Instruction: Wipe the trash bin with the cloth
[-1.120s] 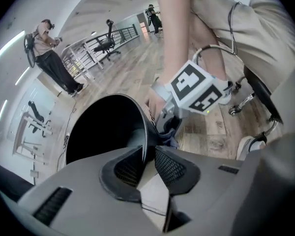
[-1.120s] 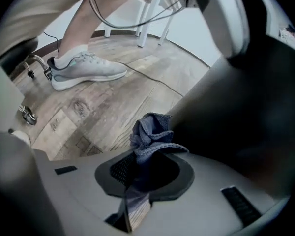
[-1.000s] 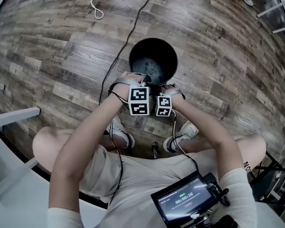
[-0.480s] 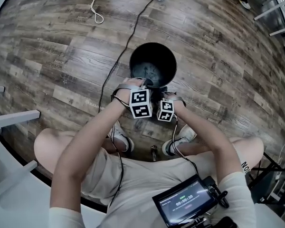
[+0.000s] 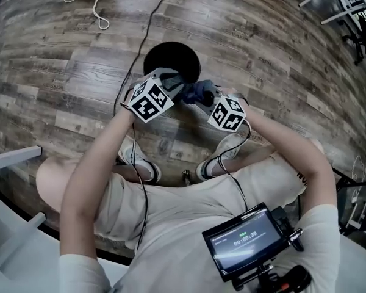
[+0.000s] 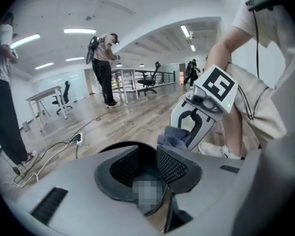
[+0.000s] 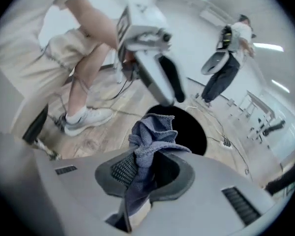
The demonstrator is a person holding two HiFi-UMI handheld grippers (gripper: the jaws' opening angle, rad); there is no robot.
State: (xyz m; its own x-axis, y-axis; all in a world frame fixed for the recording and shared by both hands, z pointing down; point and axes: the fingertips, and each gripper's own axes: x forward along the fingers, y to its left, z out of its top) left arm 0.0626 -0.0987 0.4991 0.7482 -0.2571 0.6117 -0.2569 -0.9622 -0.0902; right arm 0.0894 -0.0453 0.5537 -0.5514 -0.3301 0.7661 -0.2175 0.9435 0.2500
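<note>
Left gripper: I've just been opening its jaws; nothing between them.
Right gripper: I'm clamping the cloth.

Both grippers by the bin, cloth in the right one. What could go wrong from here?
1. Only the right gripper grips the cloth, by a bunched fold; it might slip and drop into the bin.
2. The left gripper has just been opening its jaws, with nothing between them, close to the right one; they could collide.
3. Nothing steadies the bin, and a cable runs beside it; a hard wipe may tip it.
</note>
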